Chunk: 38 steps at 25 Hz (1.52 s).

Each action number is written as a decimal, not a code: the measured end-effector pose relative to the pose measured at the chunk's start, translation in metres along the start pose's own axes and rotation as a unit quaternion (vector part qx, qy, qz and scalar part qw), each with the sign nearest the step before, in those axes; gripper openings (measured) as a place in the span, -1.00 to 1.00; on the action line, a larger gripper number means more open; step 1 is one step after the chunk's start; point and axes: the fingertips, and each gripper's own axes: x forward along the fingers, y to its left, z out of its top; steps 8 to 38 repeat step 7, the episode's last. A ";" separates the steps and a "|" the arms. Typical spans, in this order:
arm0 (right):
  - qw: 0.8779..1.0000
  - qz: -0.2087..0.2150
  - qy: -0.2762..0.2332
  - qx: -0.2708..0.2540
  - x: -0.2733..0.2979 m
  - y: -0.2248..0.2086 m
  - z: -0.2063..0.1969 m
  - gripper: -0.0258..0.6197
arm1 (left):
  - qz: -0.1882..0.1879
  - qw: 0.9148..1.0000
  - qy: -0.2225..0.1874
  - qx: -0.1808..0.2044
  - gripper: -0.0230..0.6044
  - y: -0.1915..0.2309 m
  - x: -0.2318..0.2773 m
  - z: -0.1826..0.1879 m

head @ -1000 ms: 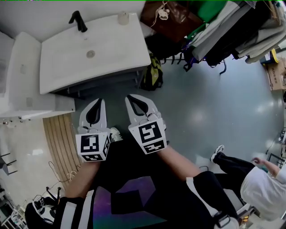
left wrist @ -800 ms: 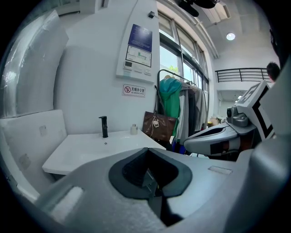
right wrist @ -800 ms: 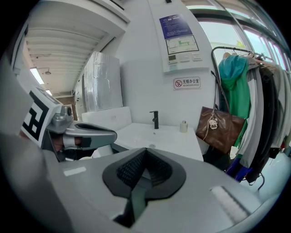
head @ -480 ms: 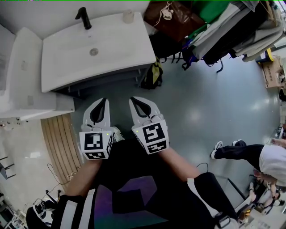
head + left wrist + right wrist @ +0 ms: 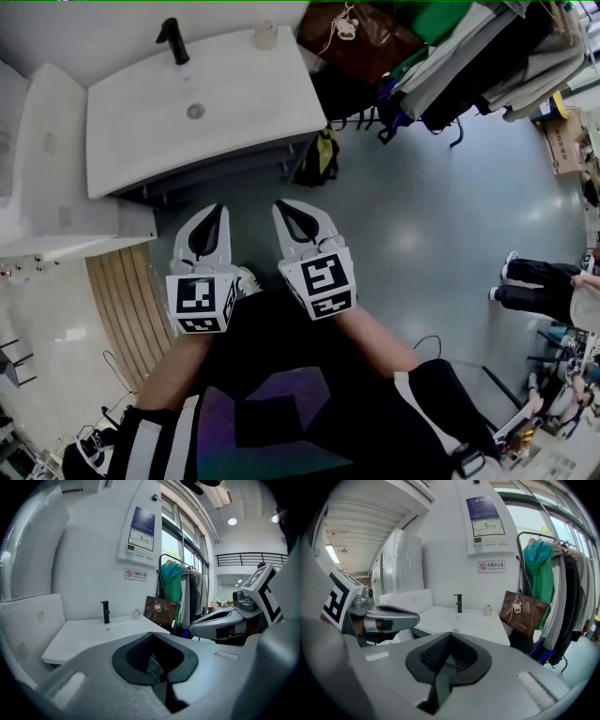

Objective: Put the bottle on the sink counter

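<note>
With left claw [image 5: 217,209] and right claw [image 5: 280,205] both pressed together and empty, an unopened reach might knock the small pale bottle [image 5: 266,36] off the white sink desk's [image 5: 253,103] back-right corner.

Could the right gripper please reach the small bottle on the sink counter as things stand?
Probably not yet: the right gripper, shut, hangs short of the sink counter, and the bottle stands at its far back corner. Nothing lies between.
</note>
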 end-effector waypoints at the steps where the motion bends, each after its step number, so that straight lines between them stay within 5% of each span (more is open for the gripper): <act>1: 1.000 0.000 0.000 -0.001 0.000 0.000 0.001 -0.92 | -0.001 1.000 -0.001 0.001 -0.92 0.000 0.000 0.001; 38: 1.000 -0.001 0.000 -0.003 0.000 0.004 0.002 -0.92 | -0.004 1.000 -0.004 0.002 -0.92 0.003 -0.003 0.003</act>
